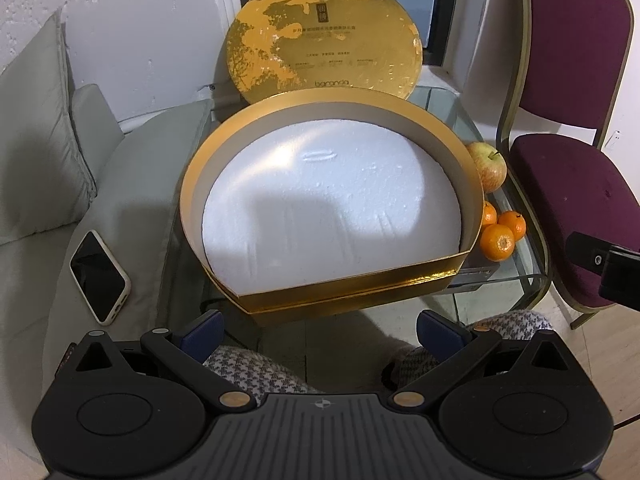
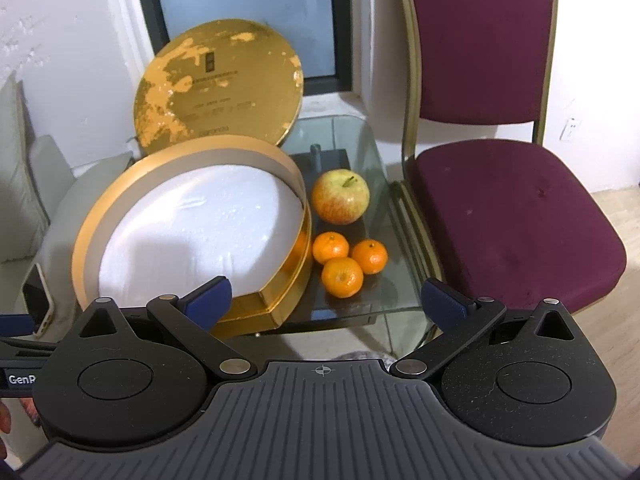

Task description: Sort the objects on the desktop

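Note:
A round gold box (image 1: 352, 284) (image 2: 92, 240) lined with white foam (image 1: 328, 200) stands open on the glass table (image 1: 516, 276) (image 2: 348, 136). Its gold lid (image 1: 324, 36) (image 2: 218, 84) leans upright behind it. To the box's right lie an apple (image 1: 490, 166) (image 2: 340, 196) and three tangerines (image 1: 498, 242) (image 2: 343, 277). My left gripper (image 1: 320, 330) hovers open before the box's near wall, nothing between its fingers. My right gripper (image 2: 326, 302) is open too, just short of the tangerines, holding nothing.
A maroon chair (image 1: 576, 184) (image 2: 508, 208) stands close against the table's right side. A grey cushioned sofa (image 1: 44, 152) is on the left, with a phone (image 1: 100, 276) (image 2: 38, 300) lying on it. A person's patterned knees (image 1: 256, 368) show below the left gripper.

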Action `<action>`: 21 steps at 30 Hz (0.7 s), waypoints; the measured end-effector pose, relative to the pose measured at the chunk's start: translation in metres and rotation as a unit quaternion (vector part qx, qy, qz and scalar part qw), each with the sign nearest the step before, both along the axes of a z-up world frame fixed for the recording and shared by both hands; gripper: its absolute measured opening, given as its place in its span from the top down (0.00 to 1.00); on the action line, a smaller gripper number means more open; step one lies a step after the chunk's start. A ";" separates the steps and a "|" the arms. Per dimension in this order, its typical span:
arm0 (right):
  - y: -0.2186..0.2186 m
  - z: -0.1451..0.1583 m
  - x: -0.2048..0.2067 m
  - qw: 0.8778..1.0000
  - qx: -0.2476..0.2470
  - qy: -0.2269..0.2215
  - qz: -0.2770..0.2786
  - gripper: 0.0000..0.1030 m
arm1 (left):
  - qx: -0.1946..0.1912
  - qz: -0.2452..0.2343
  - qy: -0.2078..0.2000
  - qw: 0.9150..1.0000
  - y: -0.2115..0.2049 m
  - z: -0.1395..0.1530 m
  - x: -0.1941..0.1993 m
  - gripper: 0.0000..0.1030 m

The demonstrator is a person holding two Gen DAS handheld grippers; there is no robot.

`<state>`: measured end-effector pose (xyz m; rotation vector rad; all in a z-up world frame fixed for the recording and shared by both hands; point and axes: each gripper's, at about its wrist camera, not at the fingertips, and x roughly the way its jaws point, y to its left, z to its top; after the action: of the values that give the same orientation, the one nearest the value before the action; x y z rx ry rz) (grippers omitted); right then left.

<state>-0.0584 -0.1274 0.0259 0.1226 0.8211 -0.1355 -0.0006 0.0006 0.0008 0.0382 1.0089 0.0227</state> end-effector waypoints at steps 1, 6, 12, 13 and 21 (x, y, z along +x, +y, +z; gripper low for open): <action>0.000 0.000 -0.001 1.000 -0.001 0.000 0.000 0.00 | -0.001 0.000 0.000 1.000 0.000 0.000 0.000 0.01; 0.002 -0.001 -0.004 1.000 -0.005 -0.001 0.000 0.00 | 0.013 -0.005 -0.006 1.000 -0.002 -0.005 -0.005 0.01; 0.000 -0.003 0.002 1.000 0.005 0.006 0.005 0.00 | 0.008 0.000 0.006 1.000 0.001 -0.004 0.001 0.01; -0.001 -0.002 0.002 1.000 0.007 0.005 0.005 0.00 | 0.008 0.000 0.006 1.000 0.001 -0.004 0.001 0.01; 0.002 0.000 0.002 1.000 0.006 0.004 0.006 0.00 | 0.008 0.001 0.007 1.000 0.002 -0.004 0.000 0.01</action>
<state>-0.0568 -0.1258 0.0254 0.1278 0.8308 -0.1195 -0.0001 0.0024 -0.0029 0.0522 1.0228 0.0323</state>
